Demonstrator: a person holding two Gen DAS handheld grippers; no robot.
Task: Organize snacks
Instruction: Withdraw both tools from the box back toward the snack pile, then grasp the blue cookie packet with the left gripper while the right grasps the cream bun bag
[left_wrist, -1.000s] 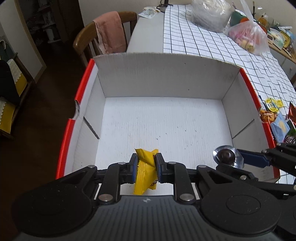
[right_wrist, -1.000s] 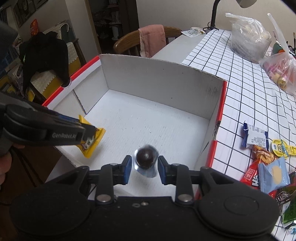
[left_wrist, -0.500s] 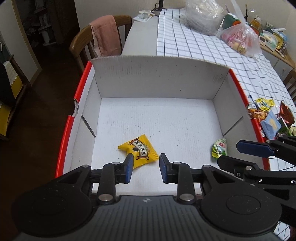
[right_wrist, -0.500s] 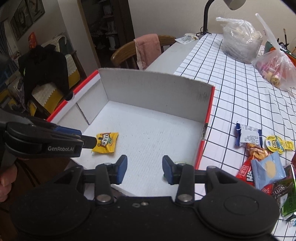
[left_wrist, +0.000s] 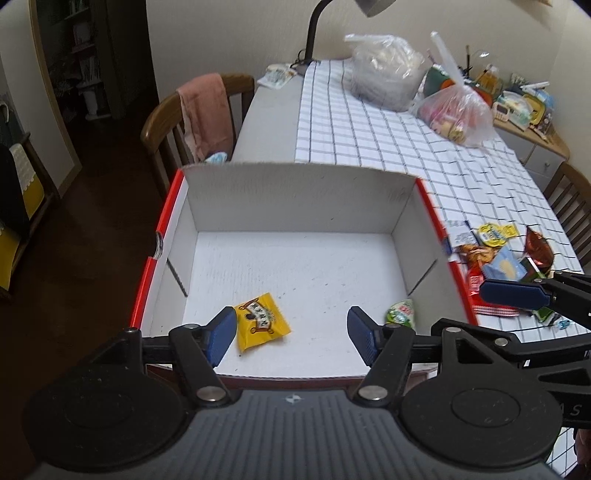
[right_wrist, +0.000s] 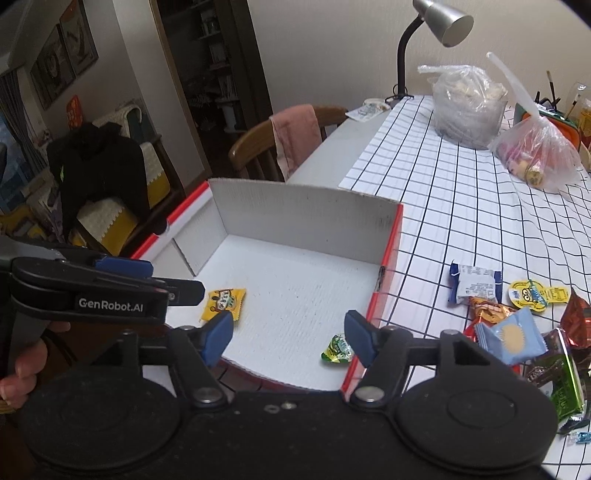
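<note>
A white cardboard box with red edges (left_wrist: 295, 192) (right_wrist: 303, 210) stands on the table. A yellow snack packet (left_wrist: 261, 320) (right_wrist: 222, 302) lies on its floor near the front left. A small green candy (left_wrist: 400, 313) (right_wrist: 338, 348) lies at the front right. My left gripper (left_wrist: 291, 336) is open and empty above the box's front edge. My right gripper (right_wrist: 290, 341) is open and empty above the box's front right corner. A pile of loose snacks (left_wrist: 498, 264) (right_wrist: 517, 328) lies on the checked cloth right of the box.
Two plastic bags (left_wrist: 384, 72) (left_wrist: 458, 114) and a desk lamp (right_wrist: 436, 26) stand at the far end of the table. A wooden chair with a pink towel (left_wrist: 201, 110) is behind the box. Dark floor lies to the left.
Both grippers have opened and let go: the yellow packet and the green candy dropped onto the box floor. Both grippers have pulled back and up from the box.
</note>
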